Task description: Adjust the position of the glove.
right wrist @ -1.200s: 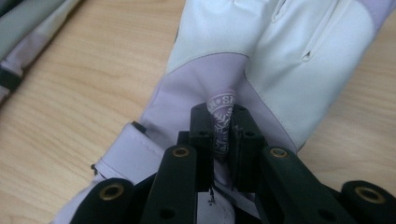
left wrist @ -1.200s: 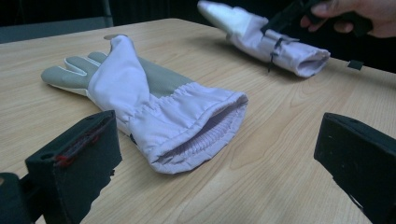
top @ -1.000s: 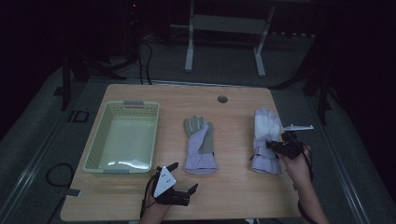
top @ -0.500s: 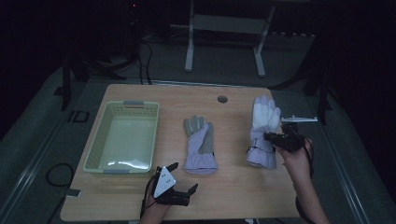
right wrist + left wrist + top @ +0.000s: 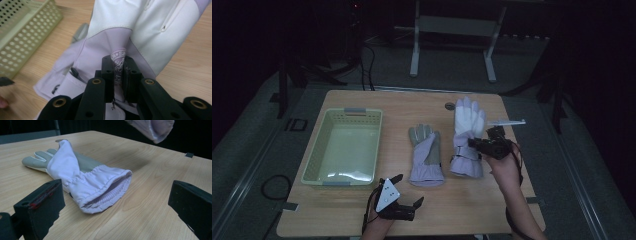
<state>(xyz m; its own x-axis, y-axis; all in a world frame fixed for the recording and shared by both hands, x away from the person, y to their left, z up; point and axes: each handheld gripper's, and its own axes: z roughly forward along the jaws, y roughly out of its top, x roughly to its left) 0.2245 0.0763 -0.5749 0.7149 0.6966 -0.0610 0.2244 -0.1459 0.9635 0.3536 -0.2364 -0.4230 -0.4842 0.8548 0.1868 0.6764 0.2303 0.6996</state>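
Two lilac-and-white winter gloves are in play on the wooden table. The right gripper has its jaws pinched tight on a fold of fabric on the back of the right-hand glove (a printed round logo is creased between the black pads in the right gripper view), and that glove hangs from the grip, its cuff clear of the tabletop in the left gripper view. The other glove lies flat near the middle of the table, grey palm up, cuff toward the person, just beside the held one. The left gripper rests near the table's front edge, its jaws wide apart and holding nothing, pointed at that glove's open cuff. A pale green perforated basket sits at the left.
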